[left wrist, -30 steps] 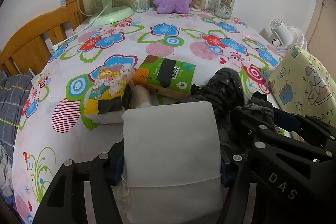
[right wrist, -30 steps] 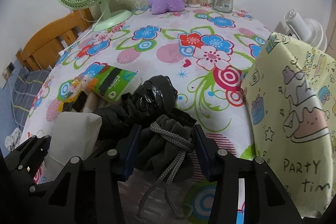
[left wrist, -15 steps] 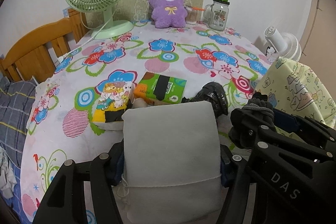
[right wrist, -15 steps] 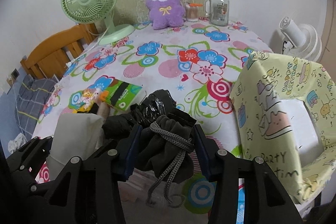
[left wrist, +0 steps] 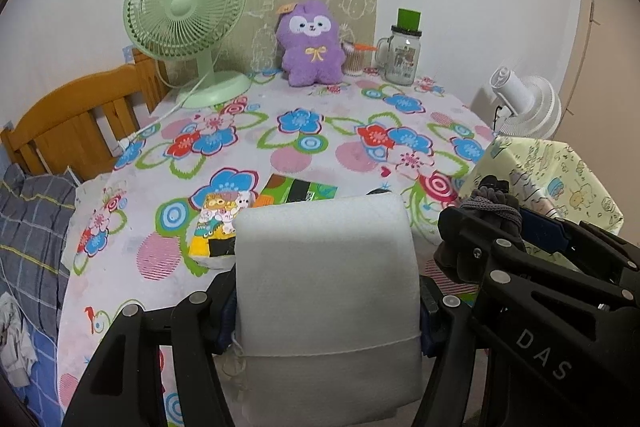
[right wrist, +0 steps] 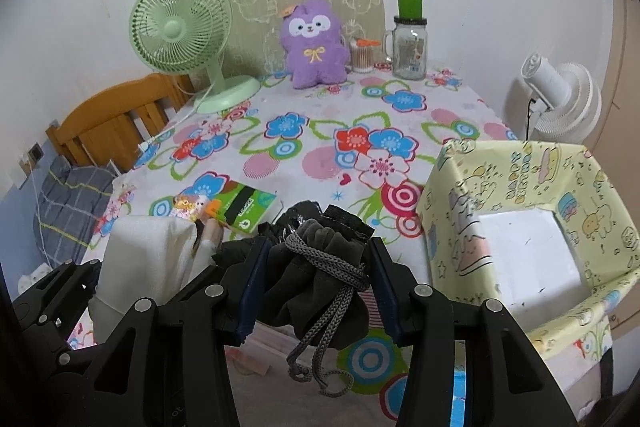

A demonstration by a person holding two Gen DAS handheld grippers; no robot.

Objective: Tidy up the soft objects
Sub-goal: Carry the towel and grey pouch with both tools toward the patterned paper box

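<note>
My left gripper (left wrist: 326, 311) is shut on a white felt pad (left wrist: 326, 291), held above the flowered table (left wrist: 248, 131). My right gripper (right wrist: 316, 285) is shut on a dark grey drawstring pouch (right wrist: 316, 283), its cords hanging down; the pouch (left wrist: 486, 211) also shows at the right of the left wrist view. A yellow cartoon-print box (right wrist: 528, 227) with a white inside stands open just right of the pouch. A black plastic bag (right wrist: 302, 213) lies on the table behind the pouch. A green tissue pack (left wrist: 298, 191) and a yellow cartoon packet (left wrist: 218, 223) lie beyond the pad.
A green desk fan (left wrist: 186, 19), a purple plush toy (left wrist: 310, 43), a cotton-swab holder (left wrist: 354, 57) and a glass jar with green lid (left wrist: 402, 55) stand along the back wall. A wooden chair (left wrist: 76, 123) is at left, a white fan (right wrist: 560, 99) at right.
Both grippers have risen with their loads, so the table objects look smaller and lower. The yellow box's open inside has come into the right wrist view.
</note>
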